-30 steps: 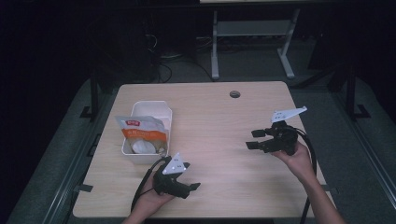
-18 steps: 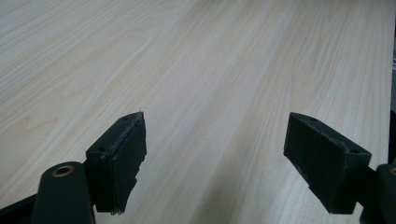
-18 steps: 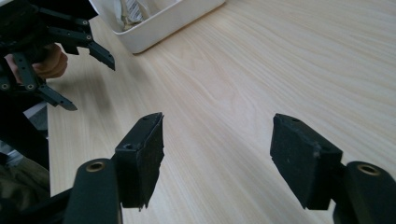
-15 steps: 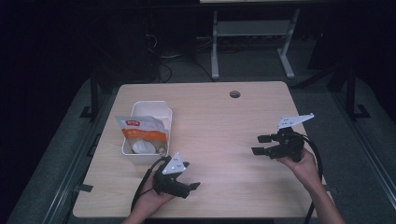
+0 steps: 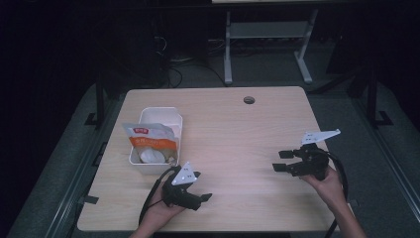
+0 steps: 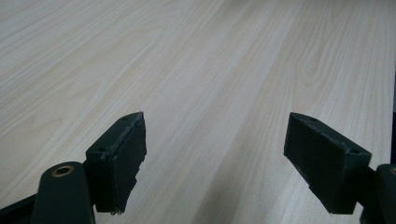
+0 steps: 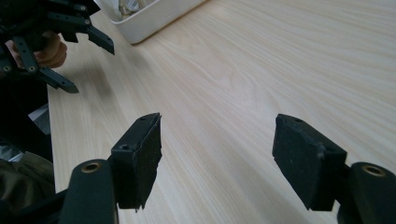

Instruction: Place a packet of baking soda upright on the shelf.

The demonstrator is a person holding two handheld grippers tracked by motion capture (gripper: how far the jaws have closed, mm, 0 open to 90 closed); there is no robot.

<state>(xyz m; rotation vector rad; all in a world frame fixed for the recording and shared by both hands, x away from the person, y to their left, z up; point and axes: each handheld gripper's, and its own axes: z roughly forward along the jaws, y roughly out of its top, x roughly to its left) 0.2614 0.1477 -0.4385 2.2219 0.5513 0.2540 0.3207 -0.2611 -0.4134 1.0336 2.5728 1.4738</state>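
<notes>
A white tub (image 5: 166, 115) stands at the table's left and holds an orange-and-white snack bag (image 5: 147, 140). My left gripper (image 5: 203, 187) lies low near the front edge, just right of the tub's near corner, its jaws pointing right. In the left gripper view it (image 6: 215, 154) is open over bare wood. My right gripper (image 5: 279, 161) hovers at the right side of the table, jaws pointing left. It (image 7: 217, 154) is open with nothing between the pads. The right gripper view also has the other hand's gripper (image 7: 56, 42) and the tub (image 7: 154, 16) farther off.
The light wooden table (image 5: 237, 134) has a round cable hole (image 5: 249, 100) near its far edge. A grey metal stand (image 5: 267, 34) is on the floor behind it. Dark floor surrounds the table.
My right gripper has drifted to the right and toward the front edge, sinking a little. The left gripper, tub and bag have stayed put.
</notes>
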